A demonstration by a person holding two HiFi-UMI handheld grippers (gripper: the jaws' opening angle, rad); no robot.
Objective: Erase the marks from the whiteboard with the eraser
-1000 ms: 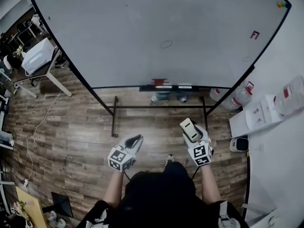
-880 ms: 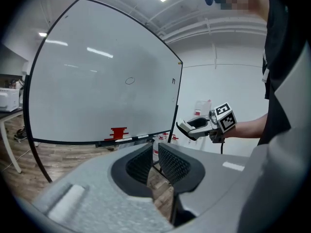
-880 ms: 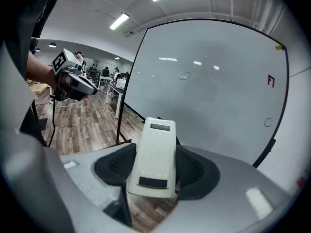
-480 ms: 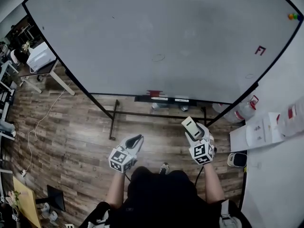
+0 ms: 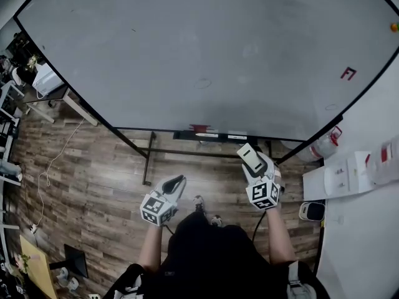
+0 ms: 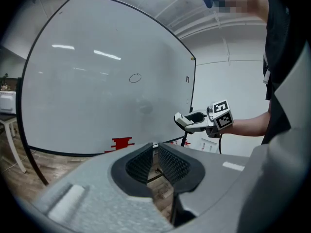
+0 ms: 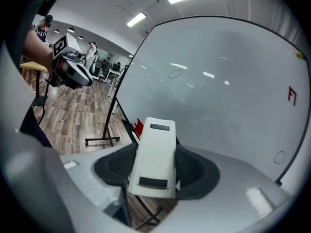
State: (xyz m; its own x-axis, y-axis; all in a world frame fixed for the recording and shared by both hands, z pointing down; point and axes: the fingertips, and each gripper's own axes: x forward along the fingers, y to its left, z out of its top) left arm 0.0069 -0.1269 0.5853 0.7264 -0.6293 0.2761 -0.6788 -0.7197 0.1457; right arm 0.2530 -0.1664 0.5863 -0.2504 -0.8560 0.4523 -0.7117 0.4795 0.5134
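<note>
The whiteboard now looms larger, and the right tool carries the eraser nearer its tray.

Your whiteboard runs off the top edge. Its faint oval mark is too small to make out. The wiping side of the eraser is hidden.

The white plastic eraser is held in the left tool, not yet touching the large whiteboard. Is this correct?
No: the right gripper view shows the white plastic eraser held in the right tool, not the left tool, which is empty. It is not yet touching the large whiteboard.
</note>
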